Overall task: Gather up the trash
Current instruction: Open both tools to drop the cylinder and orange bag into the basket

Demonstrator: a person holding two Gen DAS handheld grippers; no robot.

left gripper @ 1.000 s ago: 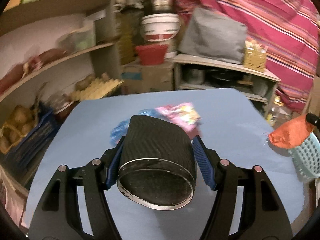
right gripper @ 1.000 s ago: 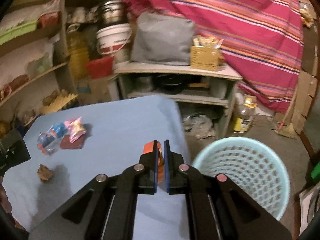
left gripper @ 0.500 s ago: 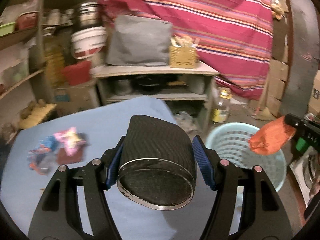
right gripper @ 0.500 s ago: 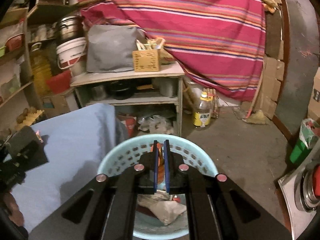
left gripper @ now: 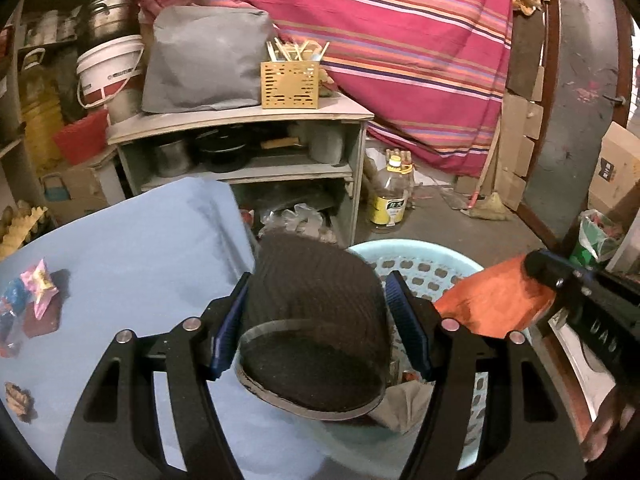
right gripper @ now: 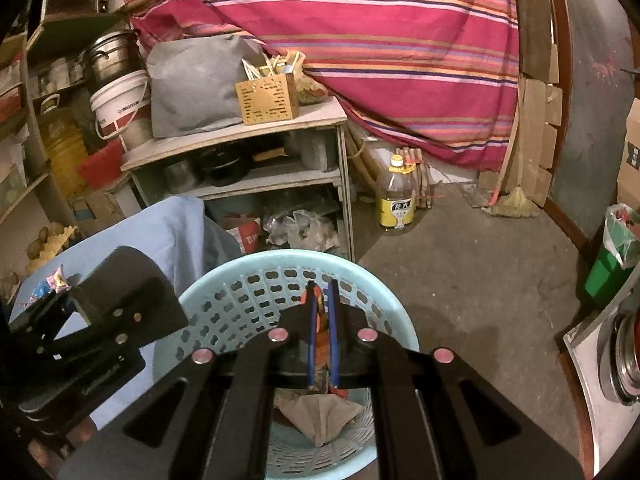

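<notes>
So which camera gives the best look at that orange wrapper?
The left wrist view: the orange wrapper hangs broadside from the right gripper. The right wrist view shows only an edge-on sliver between its blue pads.

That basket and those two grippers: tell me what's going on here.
A person is collecting trash with a gripper in each hand. The left gripper has a black cup between its jaws, which are opening, above the near rim of the light blue basket. The right gripper is shut on an orange wrapper over the basket. More wrappers lie on the blue table.
</notes>
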